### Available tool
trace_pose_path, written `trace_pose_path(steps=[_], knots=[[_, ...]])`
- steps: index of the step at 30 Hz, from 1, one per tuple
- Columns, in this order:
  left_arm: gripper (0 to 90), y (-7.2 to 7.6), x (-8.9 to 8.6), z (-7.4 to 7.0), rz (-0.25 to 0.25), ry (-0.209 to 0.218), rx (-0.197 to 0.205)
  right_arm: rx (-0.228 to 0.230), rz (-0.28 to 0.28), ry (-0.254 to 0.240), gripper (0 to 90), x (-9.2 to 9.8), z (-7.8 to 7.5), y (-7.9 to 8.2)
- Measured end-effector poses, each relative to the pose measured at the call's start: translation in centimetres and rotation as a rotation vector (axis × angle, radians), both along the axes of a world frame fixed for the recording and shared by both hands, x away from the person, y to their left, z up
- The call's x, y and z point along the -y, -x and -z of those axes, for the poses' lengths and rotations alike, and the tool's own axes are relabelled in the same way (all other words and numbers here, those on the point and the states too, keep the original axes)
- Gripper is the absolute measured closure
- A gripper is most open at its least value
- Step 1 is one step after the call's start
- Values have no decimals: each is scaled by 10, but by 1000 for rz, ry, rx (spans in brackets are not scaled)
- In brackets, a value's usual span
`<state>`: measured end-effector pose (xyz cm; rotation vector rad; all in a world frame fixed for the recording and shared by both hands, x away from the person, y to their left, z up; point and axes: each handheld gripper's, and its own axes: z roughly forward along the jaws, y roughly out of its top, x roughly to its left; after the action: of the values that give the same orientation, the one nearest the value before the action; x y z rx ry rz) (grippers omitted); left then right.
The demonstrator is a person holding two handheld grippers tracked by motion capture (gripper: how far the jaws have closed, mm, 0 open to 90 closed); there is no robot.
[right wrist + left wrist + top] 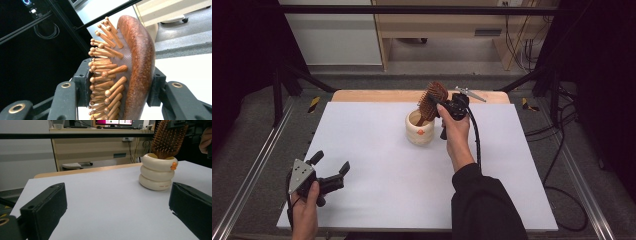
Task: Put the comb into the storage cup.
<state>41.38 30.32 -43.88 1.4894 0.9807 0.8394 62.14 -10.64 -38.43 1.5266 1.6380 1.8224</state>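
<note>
One wooden paddle hairbrush (432,99) and one cream ribbed cup (419,131) are on the white table (377,200), along with two handheld grippers: left gripper (331,167), right gripper (438,106).

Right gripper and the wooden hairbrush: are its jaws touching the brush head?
Touching. In the right gripper view, the right gripper has one jaw against the bristle tips and the other against the smooth back of the hairbrush, clamping its head.

Grey floor (362,82) beyond the white table (377,165) — light wood desk (437,22) w/ monitor (113,122) seen at back; black curtains (242,50) hung either side.
</note>
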Motion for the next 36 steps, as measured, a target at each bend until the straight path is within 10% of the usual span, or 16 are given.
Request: trace_pose_path(steps=[36], knots=[[18,0,0,0,2,-1,0,-7,-14,6,478,3,0,-1]])
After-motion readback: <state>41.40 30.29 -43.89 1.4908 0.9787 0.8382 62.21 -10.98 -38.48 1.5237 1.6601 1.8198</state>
